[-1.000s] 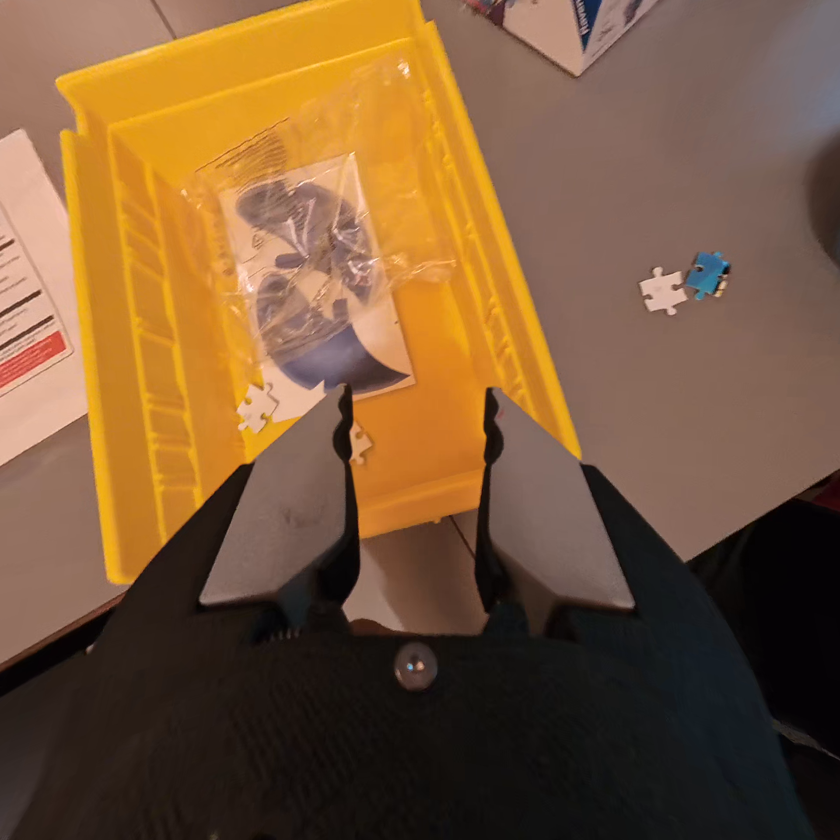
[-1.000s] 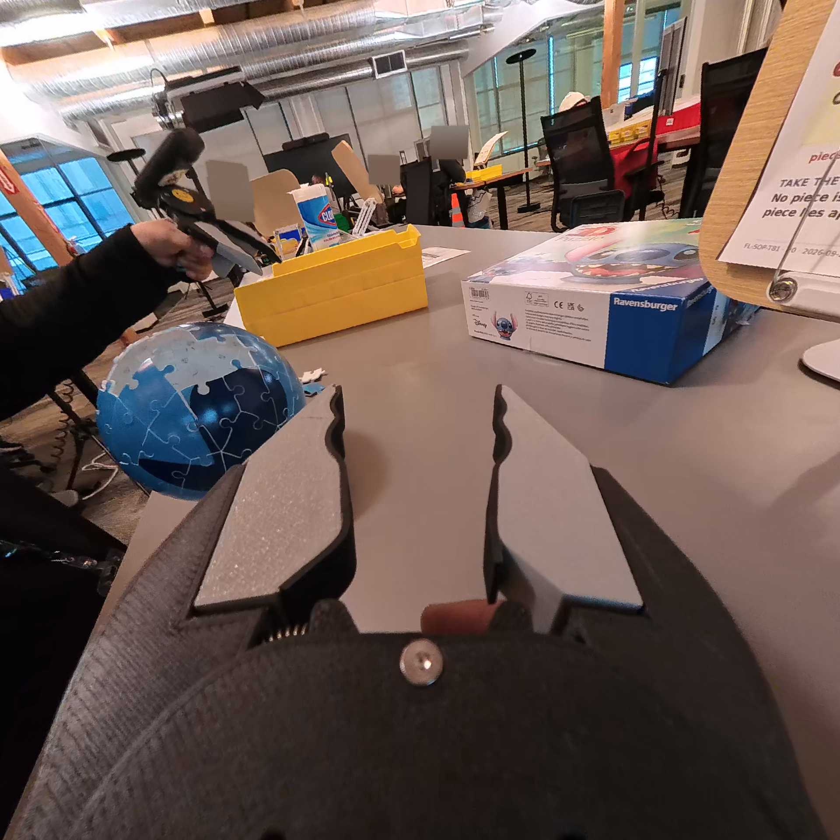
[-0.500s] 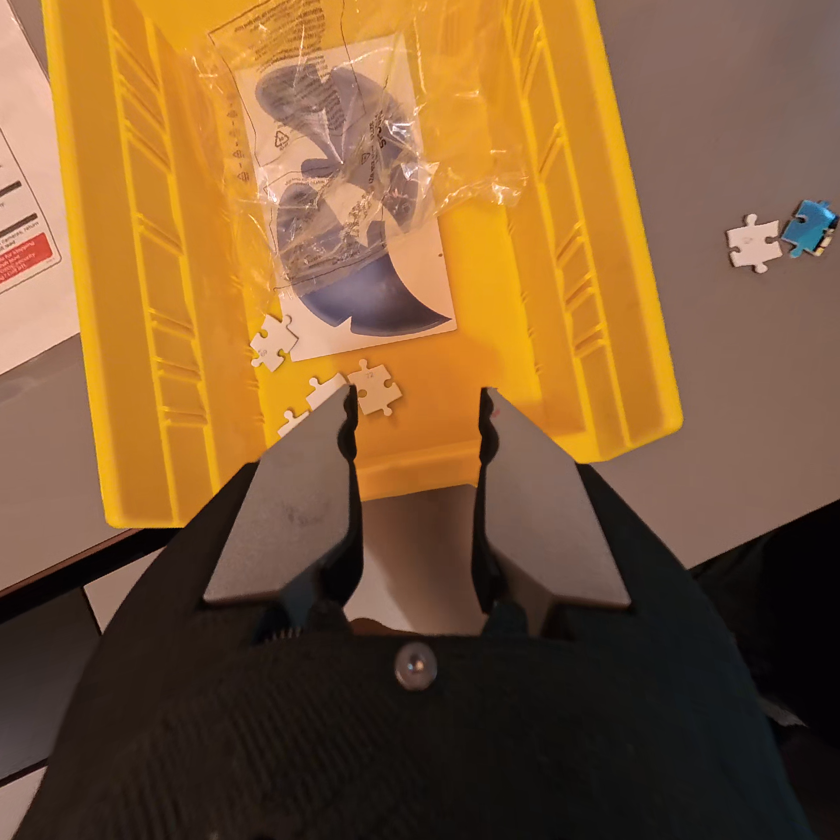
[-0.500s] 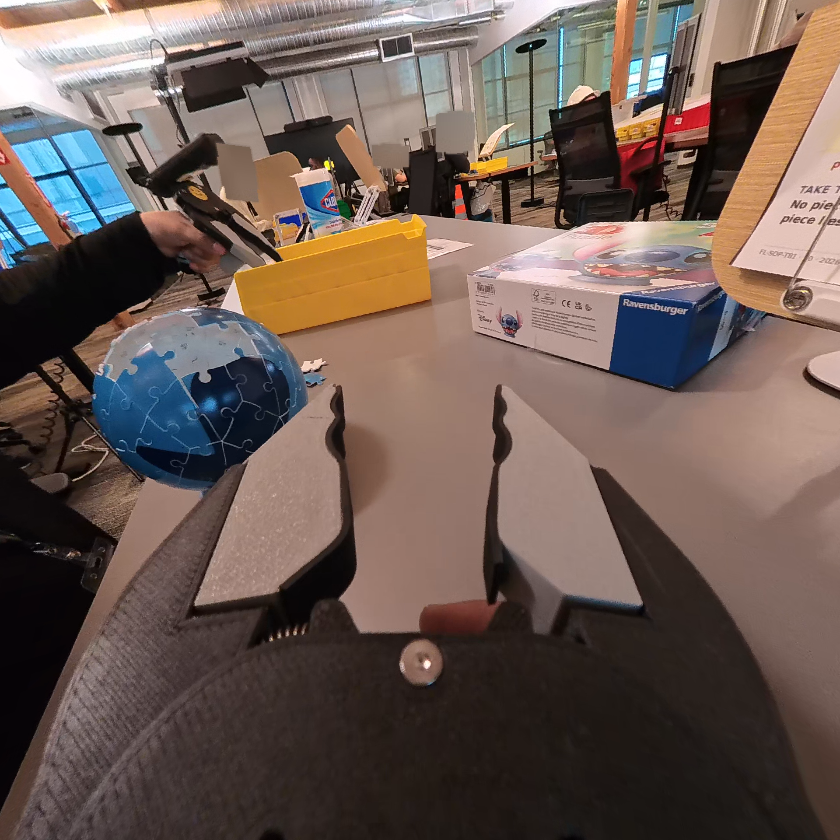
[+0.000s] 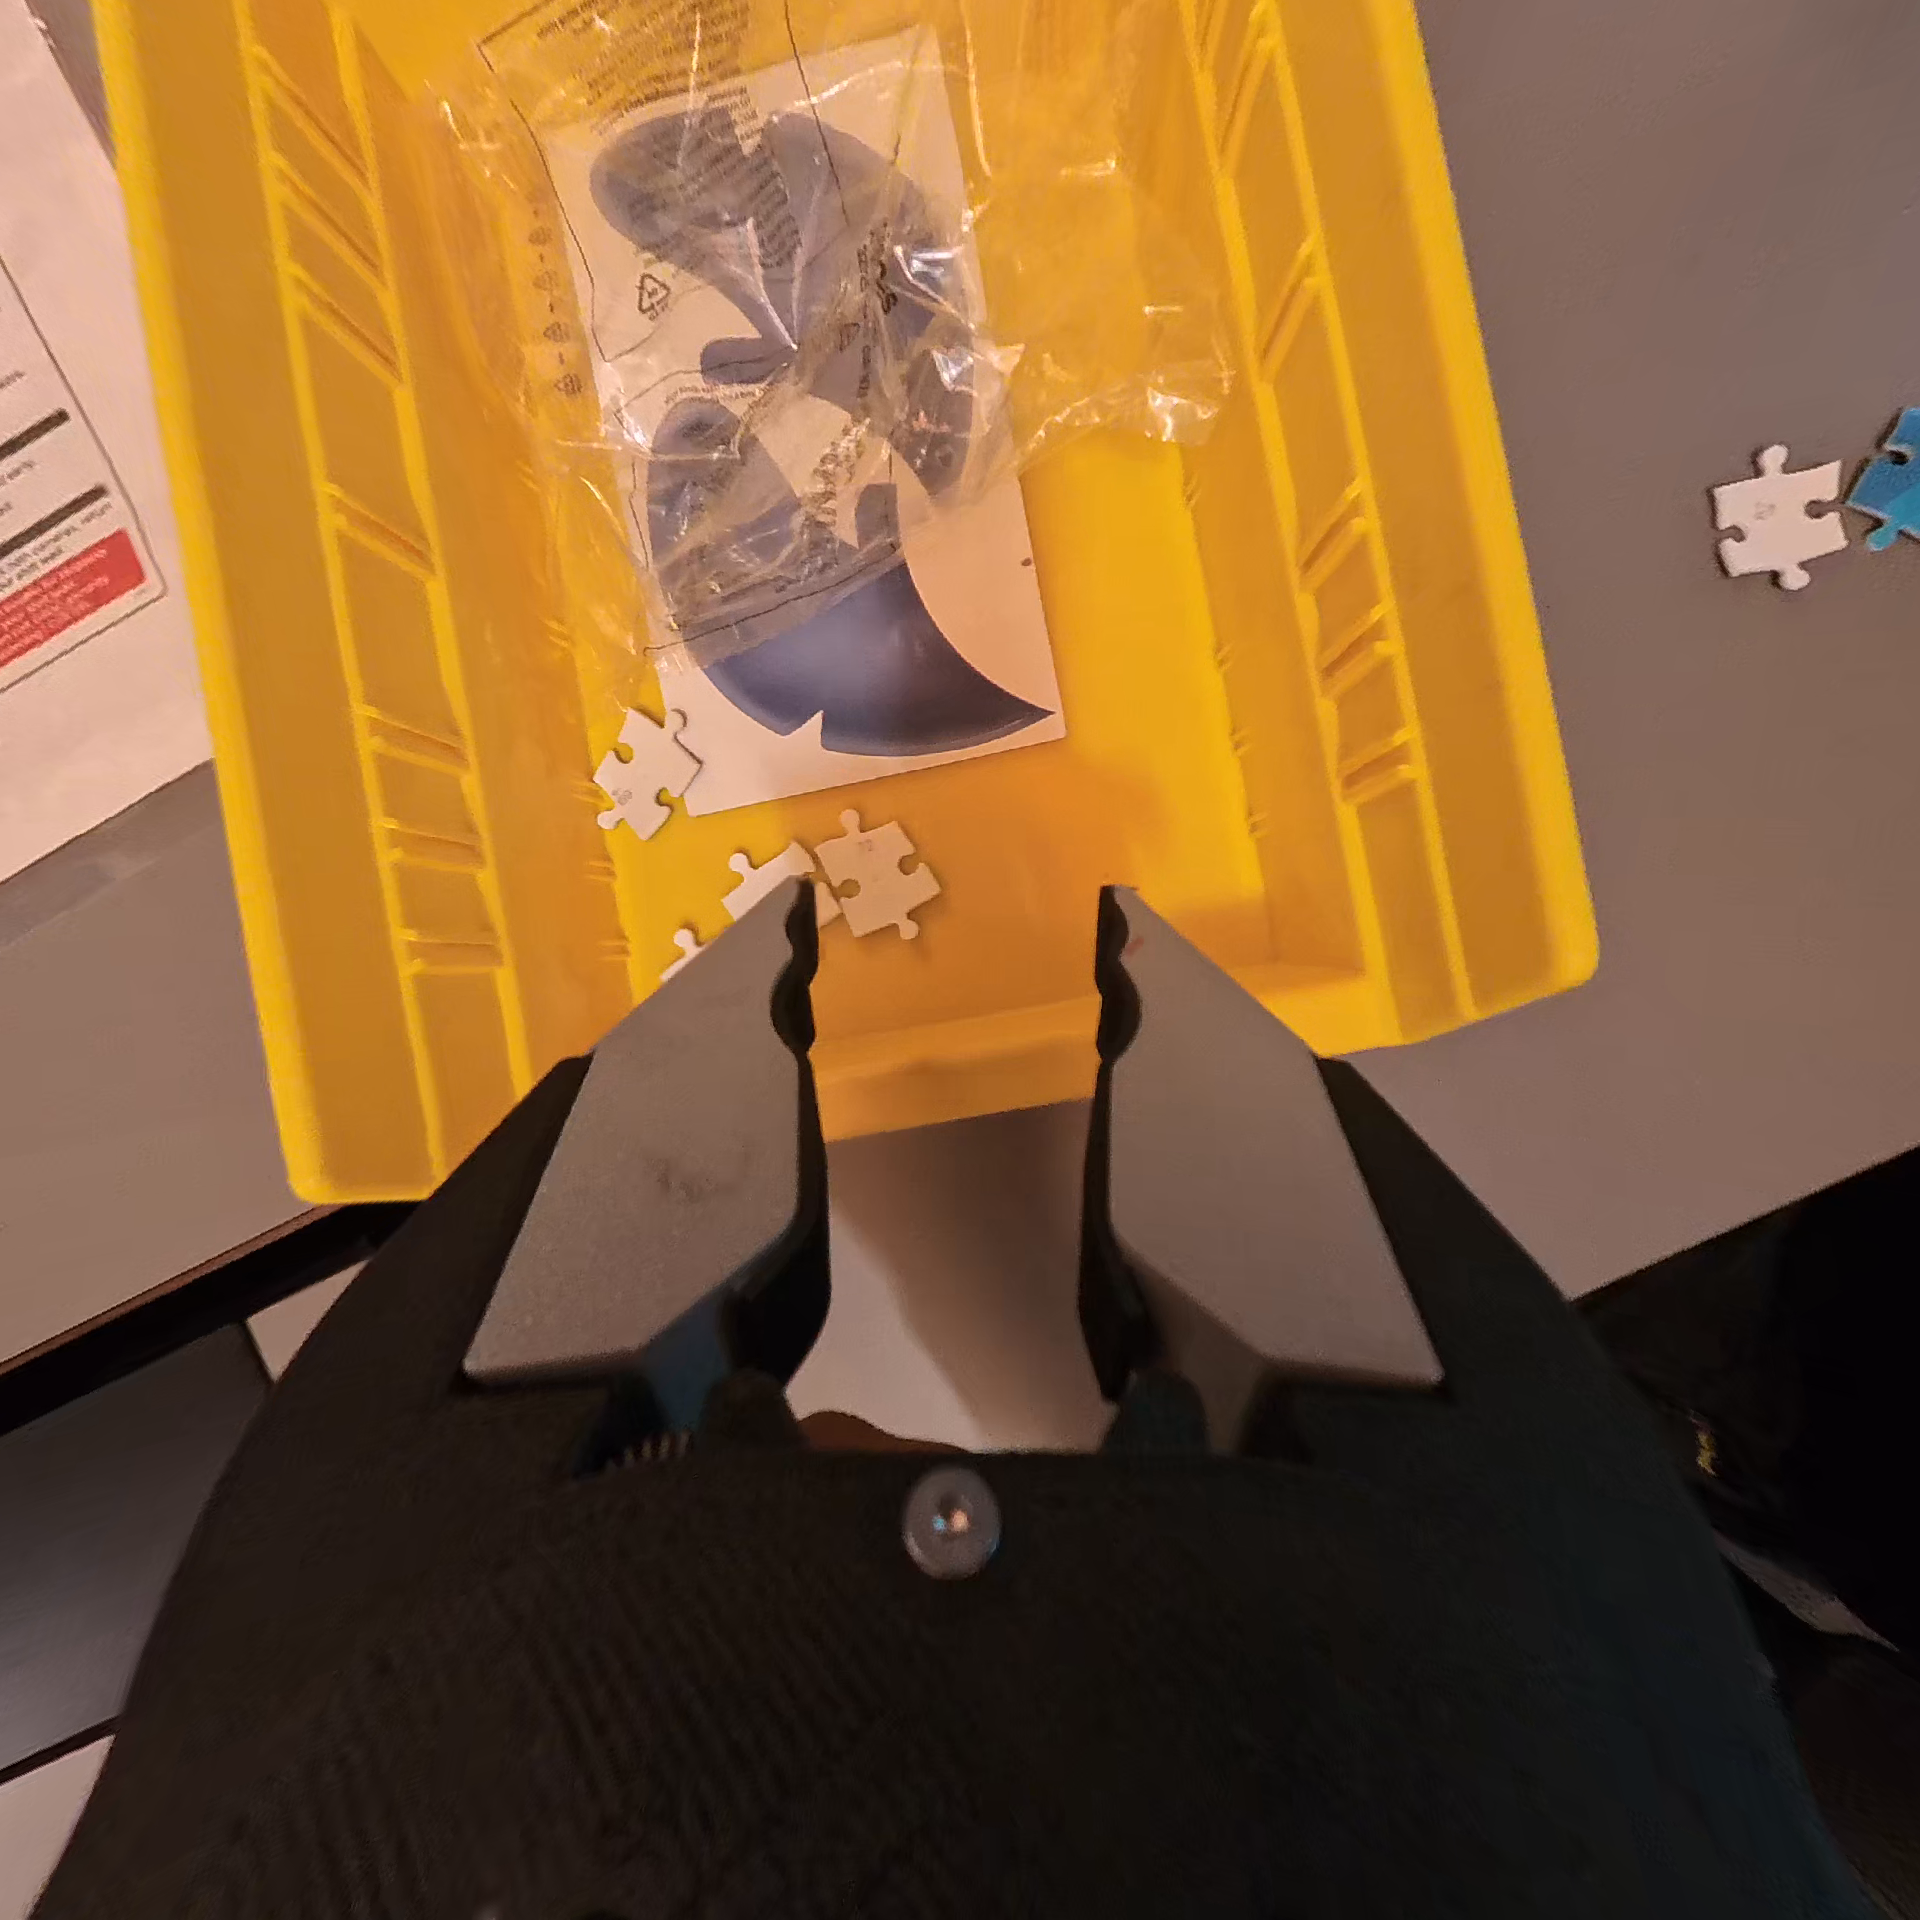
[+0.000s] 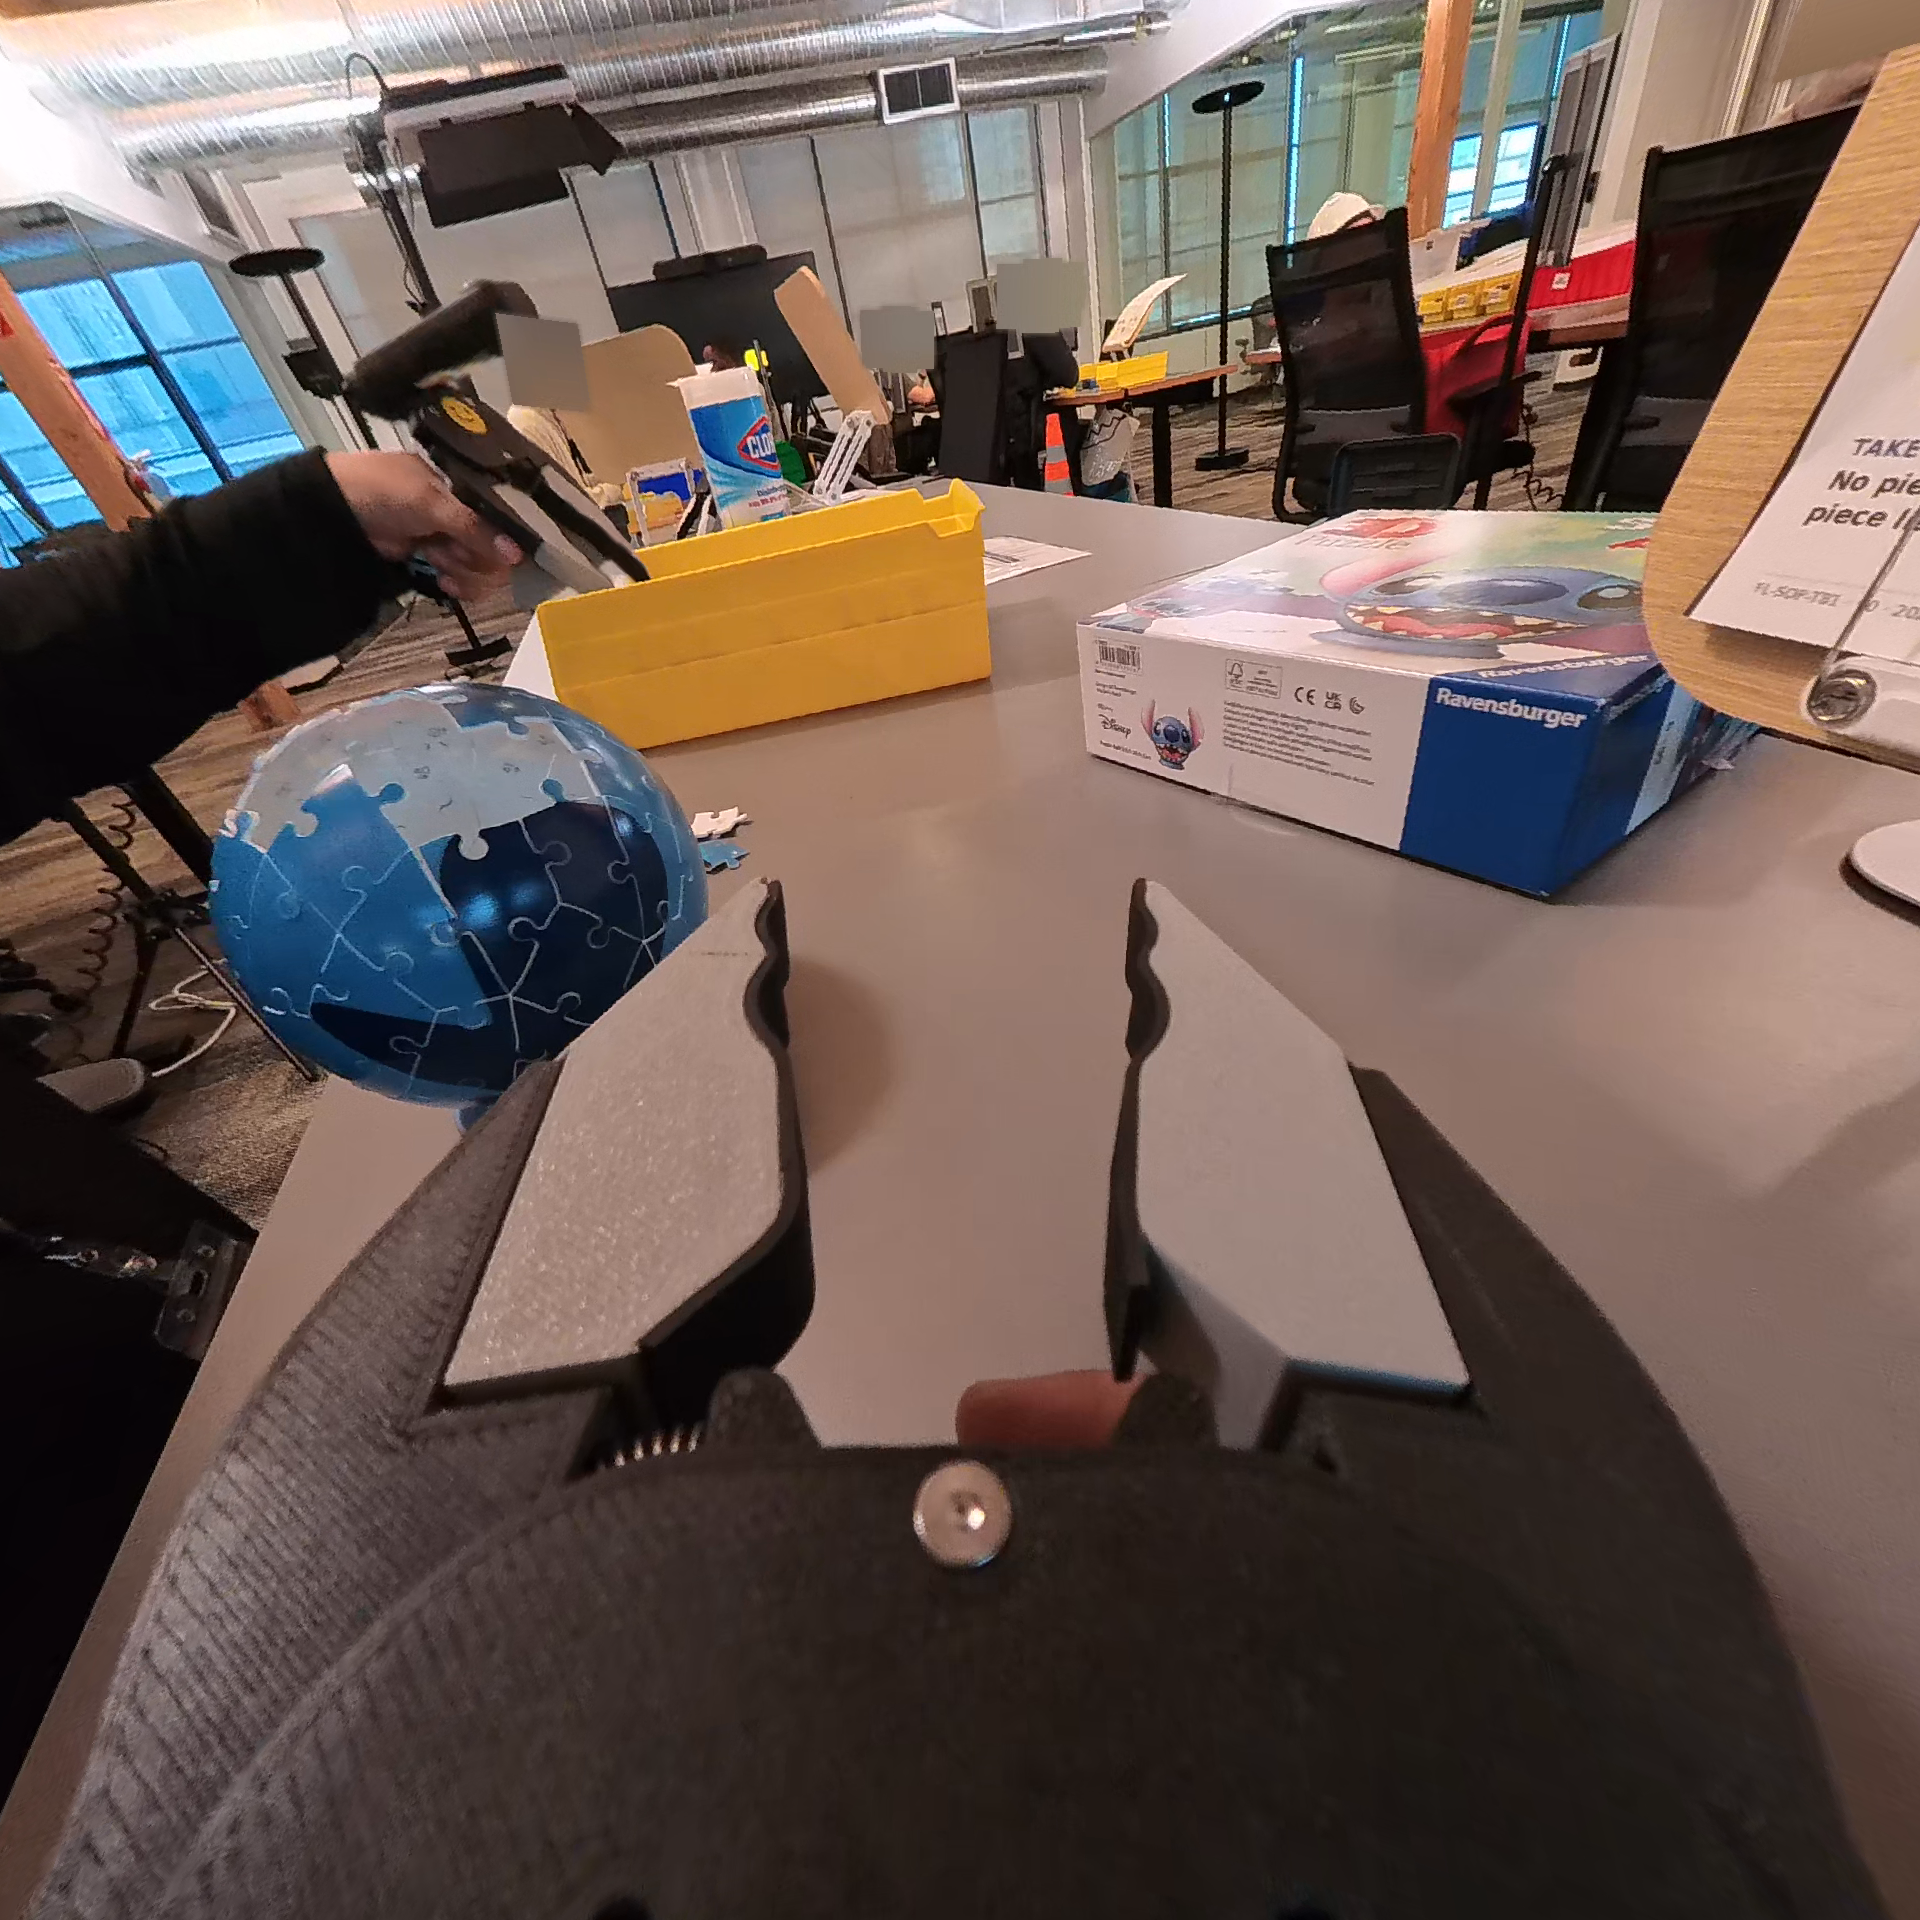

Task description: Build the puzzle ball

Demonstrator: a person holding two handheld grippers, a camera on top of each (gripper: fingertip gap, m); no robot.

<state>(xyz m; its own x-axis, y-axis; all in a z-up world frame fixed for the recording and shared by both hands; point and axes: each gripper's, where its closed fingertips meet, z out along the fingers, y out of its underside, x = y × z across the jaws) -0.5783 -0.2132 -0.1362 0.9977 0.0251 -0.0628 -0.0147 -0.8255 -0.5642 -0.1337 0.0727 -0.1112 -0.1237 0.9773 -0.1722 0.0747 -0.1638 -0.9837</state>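
Yellow bin [image 5: 1351, 520], upper frame, holds white puzzle pieces [image 5: 878, 875] and a clear bag [image 5: 831, 343] over a blue-and-white sheet [image 5: 935, 686]. Grey table [image 6: 1039, 935]. Puzzle ball [image 6: 457, 894], left: light blue, navy patches, whitish top. Box [image 6: 1403, 717], right: white and blue sides.

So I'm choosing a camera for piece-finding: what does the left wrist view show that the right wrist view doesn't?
Only the left wrist view shows the bin's inside: loose white puzzle pieces, a printed sheet under a clear plastic bag, and the open left gripper above them. Only the right wrist view shows the puzzle ball, the puzzle box and the open right gripper. Both show the yellow bin and two pieces on the grey table.
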